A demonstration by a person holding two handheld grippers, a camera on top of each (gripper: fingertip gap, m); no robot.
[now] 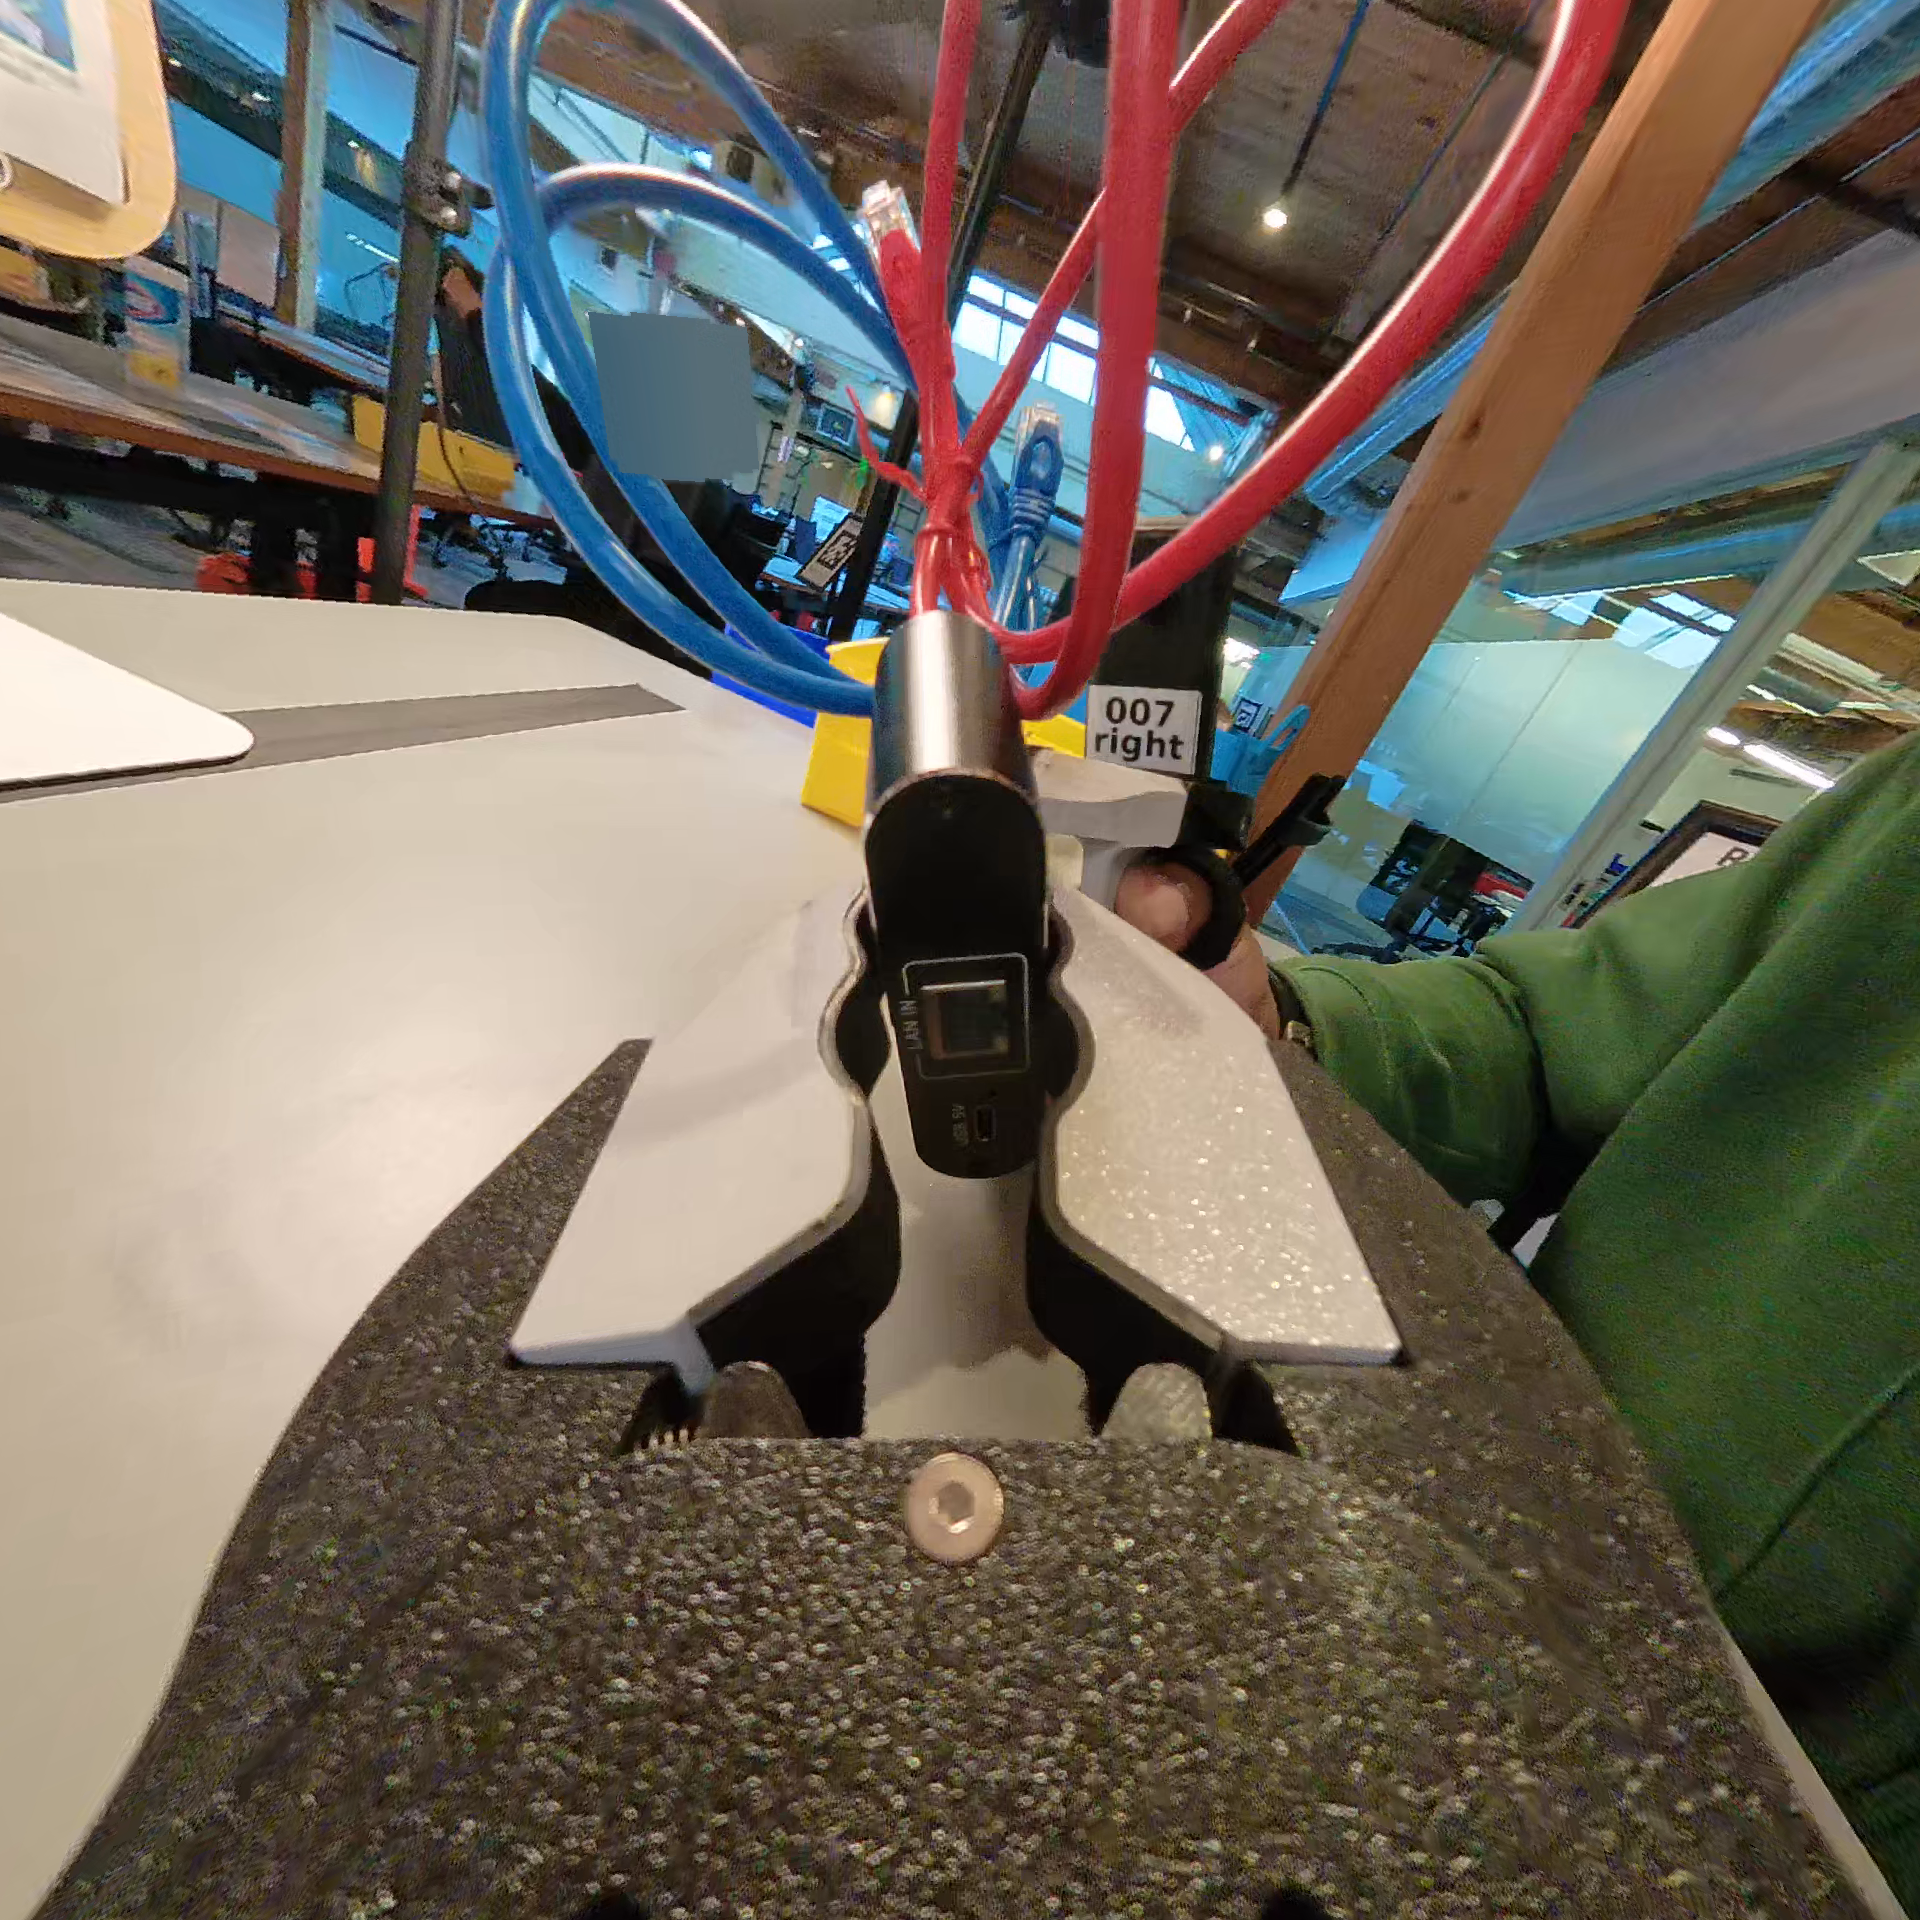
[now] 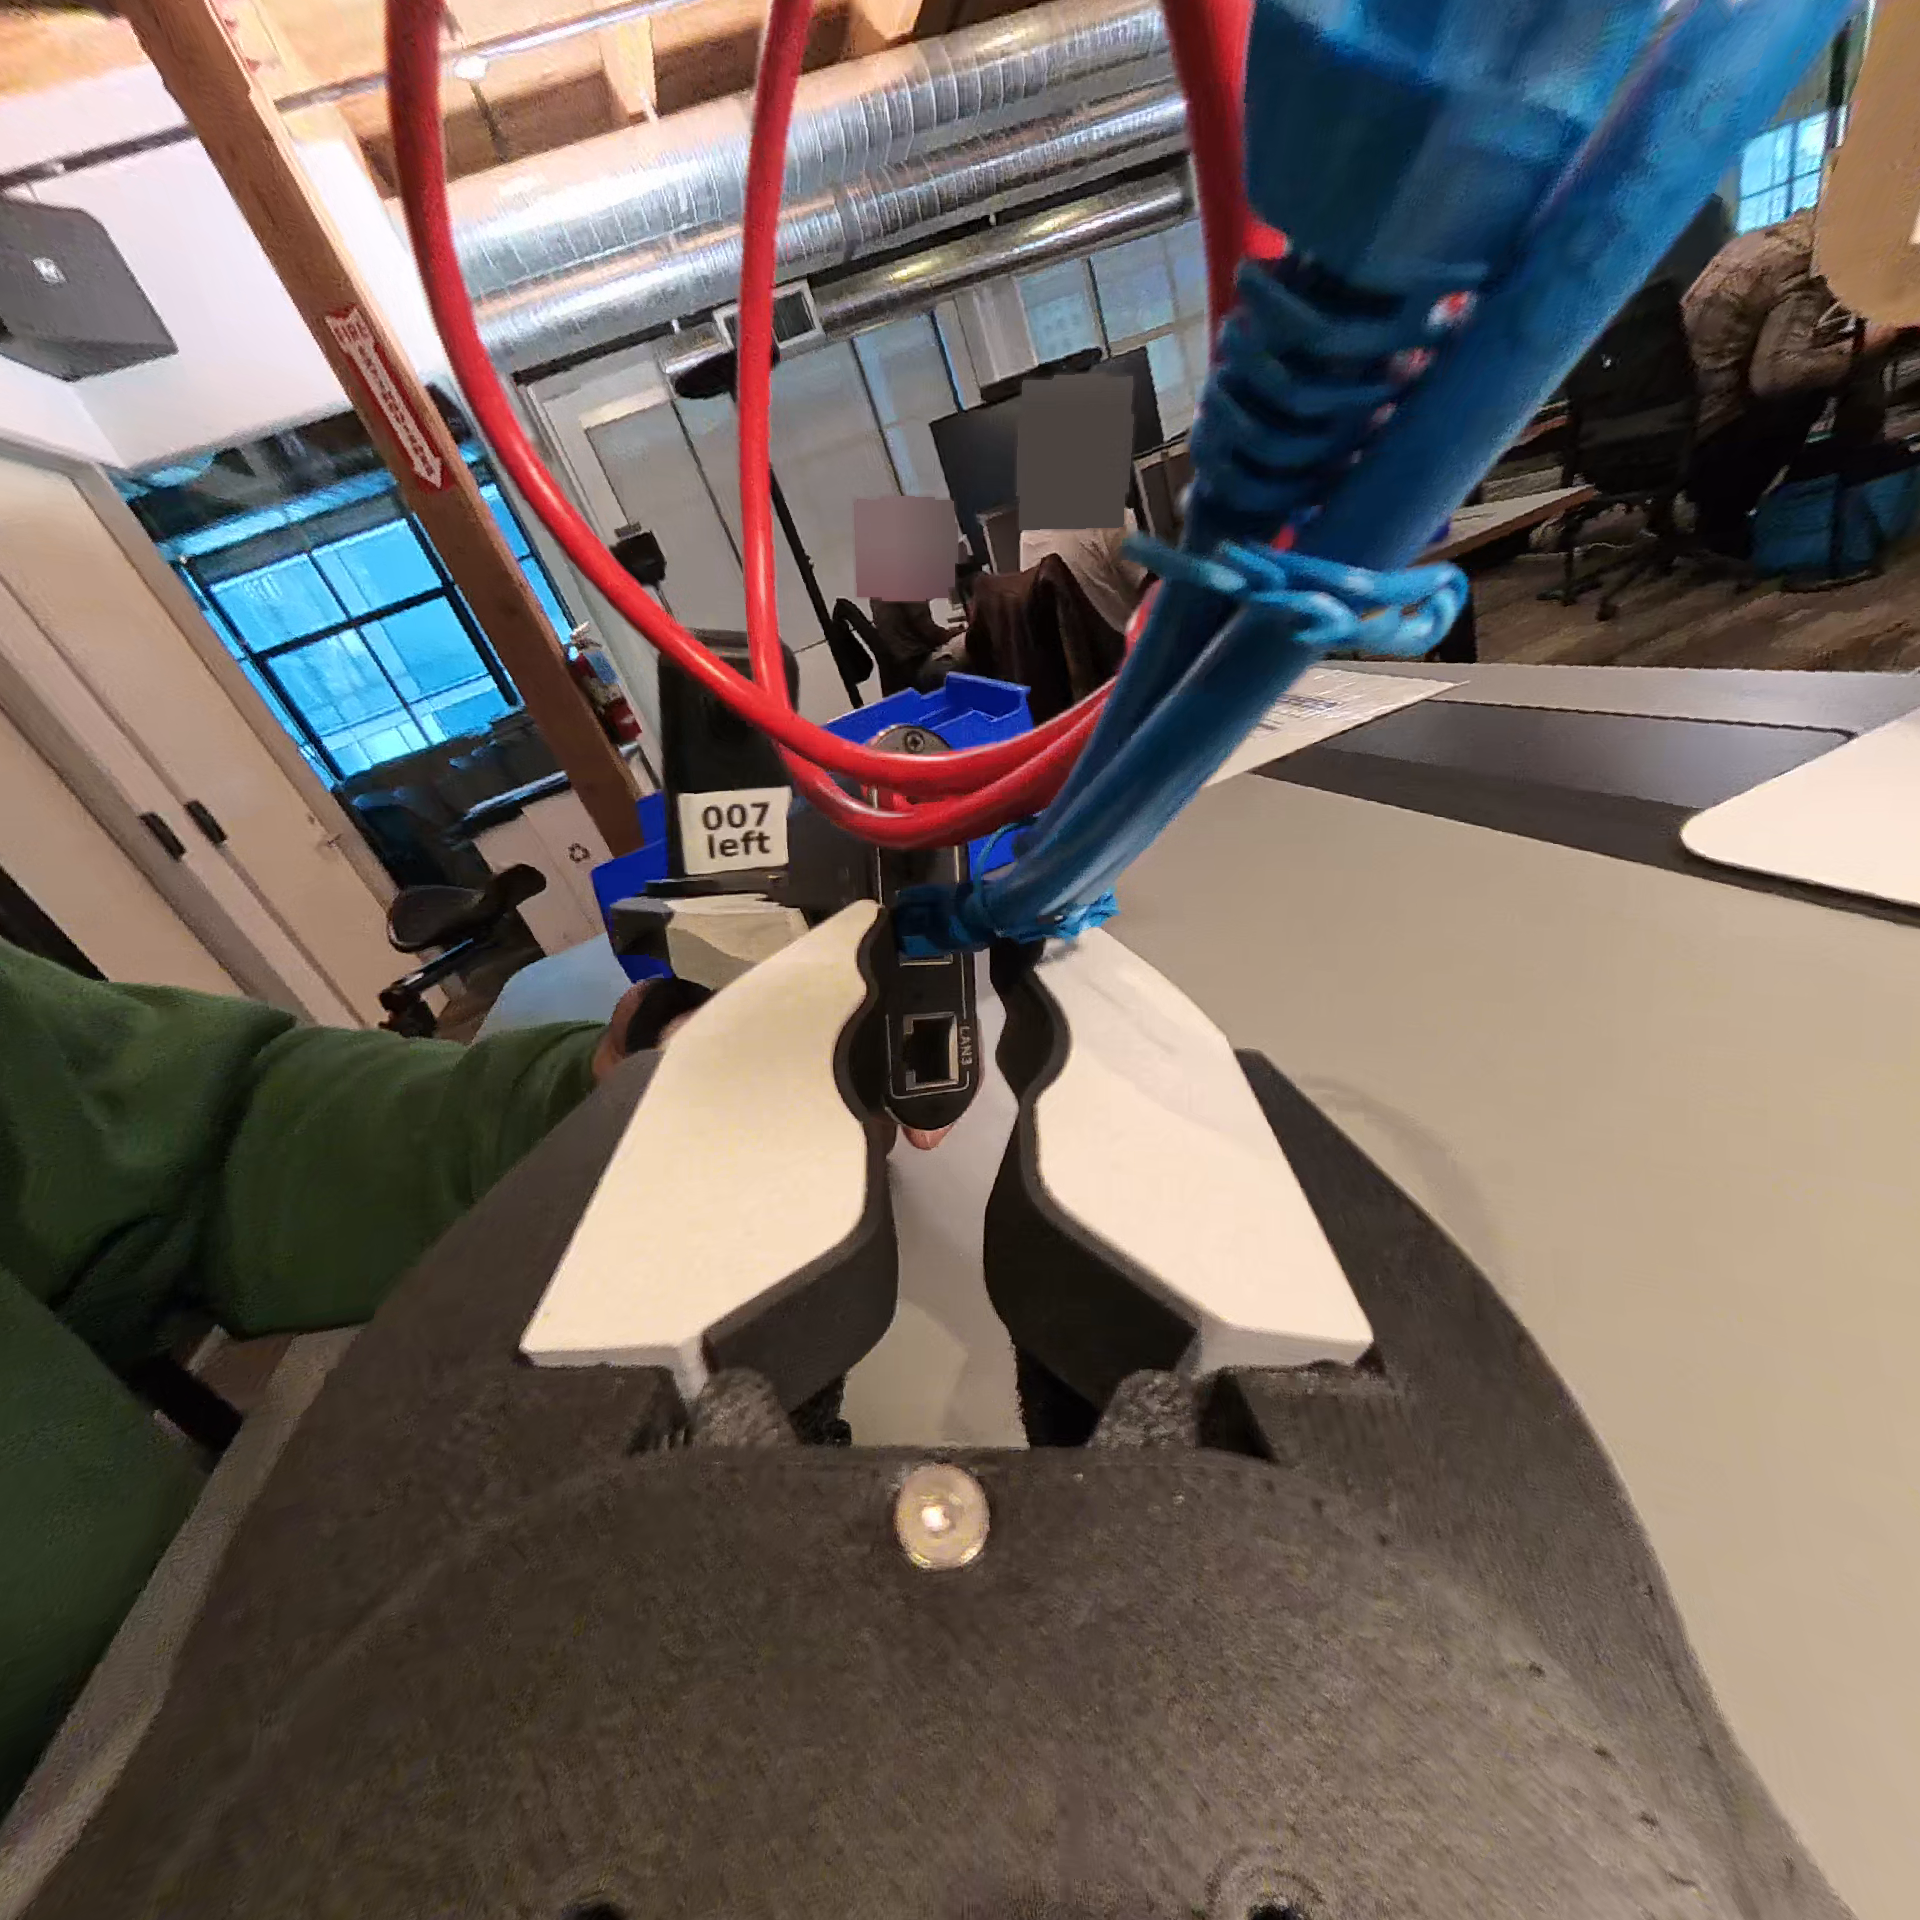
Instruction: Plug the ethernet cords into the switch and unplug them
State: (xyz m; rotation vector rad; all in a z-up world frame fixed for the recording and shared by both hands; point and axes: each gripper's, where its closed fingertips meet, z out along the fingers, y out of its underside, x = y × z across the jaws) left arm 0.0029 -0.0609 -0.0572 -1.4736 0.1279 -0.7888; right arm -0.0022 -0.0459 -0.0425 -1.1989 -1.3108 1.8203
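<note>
a: left wrist view, centre of frame. left gripper (image 1: 956, 1039) has both white fingers (image 1: 727, 1174) pressed against the sides of the switch (image 1: 954, 935), a small black and silver box, pinching it. one end face looks at the camera, with one bare port (image 1: 974, 1016) on it and a smaller socket below.

b: and the other end?

a: right wrist view, centre. right gripper (image 2: 930, 1039) is closed the same way on the switch (image 2: 928, 1039), its fingers (image 2: 748, 1122) touching the sides. so the box is held between the two grippers, above the grey table (image 1: 343, 935). one bare port (image 2: 930, 1044) faces this camera.

b: cords?

a: red cord (image 1: 1117, 343) rises from behind the switch's far end into loops toward the top of the left view, tied in a bundle just above the silver body. its clear plug (image 1: 888, 213) hangs free at upper centre. blue cord (image 1: 582, 436) loops at upper left, and its blue plug (image 1: 1039, 457) stands loose beside the red bundle.

b: right view agrees?

a: blue cord (image 2: 1299, 540) runs from upper right down to the top of the switch, tied there. whether anything is seated in a port, cannot tell. red cord (image 2: 582, 540) loops through the upper middle.

b: surroundings?

a: green sleeve (image 1: 1662, 1143) at right of the left view. yellow bin (image 1: 836, 748) behind the switch. blue bin (image 2: 966, 707) behind it in the right view.
</note>
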